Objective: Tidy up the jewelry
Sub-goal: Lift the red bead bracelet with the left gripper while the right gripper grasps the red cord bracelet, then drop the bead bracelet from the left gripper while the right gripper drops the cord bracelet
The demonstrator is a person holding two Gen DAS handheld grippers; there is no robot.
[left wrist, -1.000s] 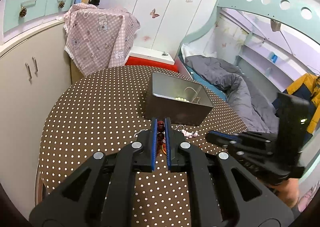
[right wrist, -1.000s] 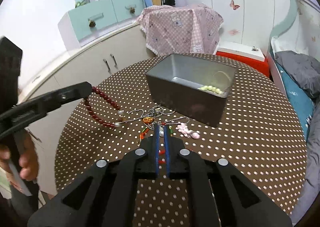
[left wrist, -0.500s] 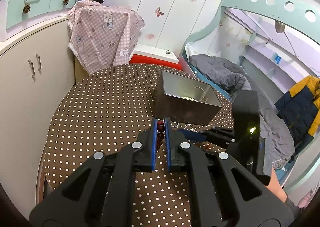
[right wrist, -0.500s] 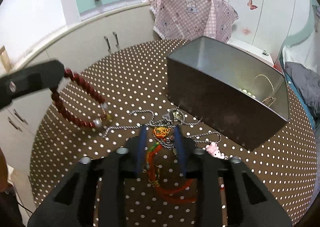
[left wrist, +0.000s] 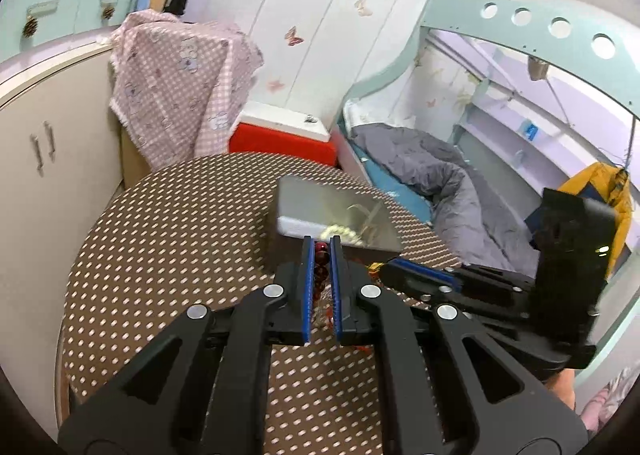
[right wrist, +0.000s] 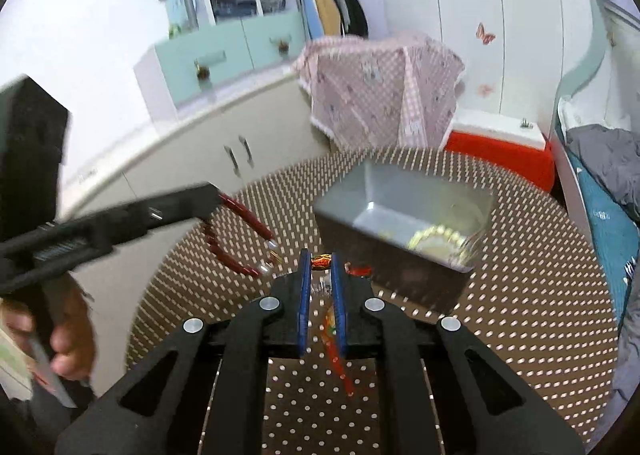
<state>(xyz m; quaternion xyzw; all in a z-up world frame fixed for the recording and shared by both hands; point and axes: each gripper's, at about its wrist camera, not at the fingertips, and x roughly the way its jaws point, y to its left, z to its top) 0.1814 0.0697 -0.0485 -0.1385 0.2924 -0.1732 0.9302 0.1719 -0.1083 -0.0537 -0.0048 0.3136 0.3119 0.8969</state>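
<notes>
My left gripper [left wrist: 321, 243] is shut on a dark red bead bracelet [left wrist: 321, 255], held above the brown dotted table [left wrist: 160, 235]. In the right wrist view the left gripper [right wrist: 214, 195] comes in from the left, and the bracelet [right wrist: 248, 217] hangs from it in a loop. My right gripper [right wrist: 320, 255] has its jaws closing tight on an orange knotted cord [right wrist: 321, 262], whose tail dangles between the fingers. The right gripper [left wrist: 386, 267] also shows beside my left one. Just behind both stands a grey metal tin [right wrist: 360, 191] with a pale bead bracelet [right wrist: 434, 233] inside.
A pink checked cloth [left wrist: 180, 87] drapes over furniture behind the table, with a red box [left wrist: 280, 139] next to it. Cream cabinets [right wrist: 240, 151] curve along the left, and a bed with a grey duvet [left wrist: 420, 163] is at the right. A person's hand [right wrist: 68, 335] grips the left tool.
The right gripper dipped to the jewelry pile with its jaws apart, closed on the orange cord and lifted it off the table. The left gripper kept hold of the bead bracelet and shifted slightly.
</notes>
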